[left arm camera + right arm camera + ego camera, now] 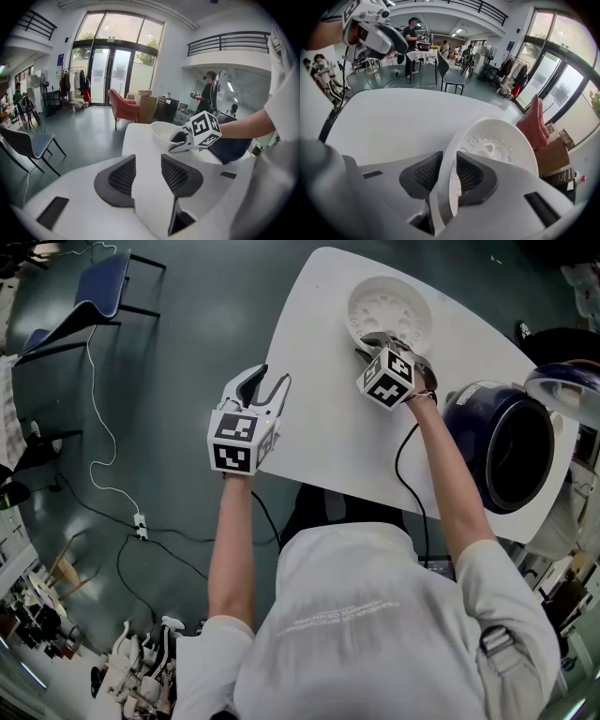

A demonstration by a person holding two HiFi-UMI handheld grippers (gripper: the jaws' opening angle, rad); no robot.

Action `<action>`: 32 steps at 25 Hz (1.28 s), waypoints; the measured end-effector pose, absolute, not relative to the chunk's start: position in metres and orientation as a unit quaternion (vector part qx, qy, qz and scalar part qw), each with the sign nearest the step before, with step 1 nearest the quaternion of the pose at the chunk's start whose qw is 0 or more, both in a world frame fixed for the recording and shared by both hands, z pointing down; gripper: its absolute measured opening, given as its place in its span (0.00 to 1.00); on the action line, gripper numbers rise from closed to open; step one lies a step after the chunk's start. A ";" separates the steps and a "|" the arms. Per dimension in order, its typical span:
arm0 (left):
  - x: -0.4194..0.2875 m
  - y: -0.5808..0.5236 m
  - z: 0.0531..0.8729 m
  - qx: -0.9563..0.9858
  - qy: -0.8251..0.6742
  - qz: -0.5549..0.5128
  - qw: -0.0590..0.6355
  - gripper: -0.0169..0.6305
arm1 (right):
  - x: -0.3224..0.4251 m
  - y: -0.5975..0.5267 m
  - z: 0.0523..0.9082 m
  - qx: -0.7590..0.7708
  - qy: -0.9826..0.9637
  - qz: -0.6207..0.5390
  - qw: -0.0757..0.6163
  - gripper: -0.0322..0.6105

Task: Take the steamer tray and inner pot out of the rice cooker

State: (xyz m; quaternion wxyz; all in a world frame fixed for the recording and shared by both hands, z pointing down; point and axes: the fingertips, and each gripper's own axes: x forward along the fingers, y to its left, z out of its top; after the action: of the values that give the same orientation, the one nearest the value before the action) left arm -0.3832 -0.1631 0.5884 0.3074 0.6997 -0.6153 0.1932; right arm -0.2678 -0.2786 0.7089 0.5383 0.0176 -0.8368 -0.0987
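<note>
The white perforated steamer tray [389,306] rests on the white table [323,442], far side. My right gripper [375,339] reaches down to its near rim. In the right gripper view the tray [501,145] has its rim between the pads [471,176], which stand close on both sides; the gripper [449,157] is slightly open. The dark blue rice cooker [497,442] stands at the table's right with its lid [562,381] raised and the inner pot [518,457] inside. My left gripper [267,390] hovers open and empty over the table's left edge [148,159].
A black cord [401,460] runs across the table from the cooker toward me. On the floor to the left lie a white cable and power strip [141,521], with a blue chair [103,282] beyond. People and furniture stand farther off in the room.
</note>
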 end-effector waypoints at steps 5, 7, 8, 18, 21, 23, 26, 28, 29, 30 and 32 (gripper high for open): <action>-0.381 -0.158 0.583 0.700 -0.616 0.197 0.302 0.31 | -0.265 -0.282 0.704 0.033 -0.842 -0.079 0.532 0.35; -0.380 -0.156 0.581 0.702 -0.616 0.198 0.299 0.31 | -0.262 -0.283 0.699 0.042 -0.847 -0.068 0.526 0.36; -0.379 -0.154 0.580 0.702 -0.615 0.199 0.297 0.31 | -0.260 -0.283 0.696 0.048 -0.849 -0.061 0.523 0.37; -0.369 -0.125 0.553 0.711 -0.620 0.196 0.269 0.31 | -0.238 -0.270 0.639 0.136 -0.883 0.017 0.448 0.38; -0.365 -0.116 0.543 0.716 -0.620 0.193 0.256 0.31 | -0.232 -0.262 0.612 0.165 -0.894 0.028 0.417 0.38; -0.364 -0.110 0.536 0.720 -0.619 0.192 0.248 0.31 | -0.228 -0.258 0.598 0.177 -0.897 0.026 0.404 0.38; -0.357 -0.103 0.526 0.728 -0.614 0.191 0.237 0.31 | -0.218 -0.252 0.577 0.196 -0.902 0.020 0.384 0.38; -0.351 -0.098 0.518 0.735 -0.611 0.187 0.228 0.31 | -0.211 -0.244 0.561 0.208 -0.905 0.022 0.371 0.38; -0.347 -0.096 0.514 0.739 -0.609 0.185 0.222 0.31 | -0.205 -0.241 0.554 0.216 -0.906 0.021 0.364 0.38; -0.343 -0.093 0.510 0.743 -0.606 0.183 0.217 0.31 | -0.200 -0.237 0.547 0.224 -0.907 0.020 0.357 0.38; -0.334 -0.087 0.503 0.752 -0.600 0.179 0.206 0.31 | -0.190 -0.225 0.532 0.237 -0.909 0.024 0.343 0.38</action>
State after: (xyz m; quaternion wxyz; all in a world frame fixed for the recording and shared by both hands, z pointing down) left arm -0.3344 -0.0874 0.5029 0.2065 0.7517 -0.6003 0.1790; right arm -0.1898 -0.2247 0.5324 0.3430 0.2366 -0.9087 0.0238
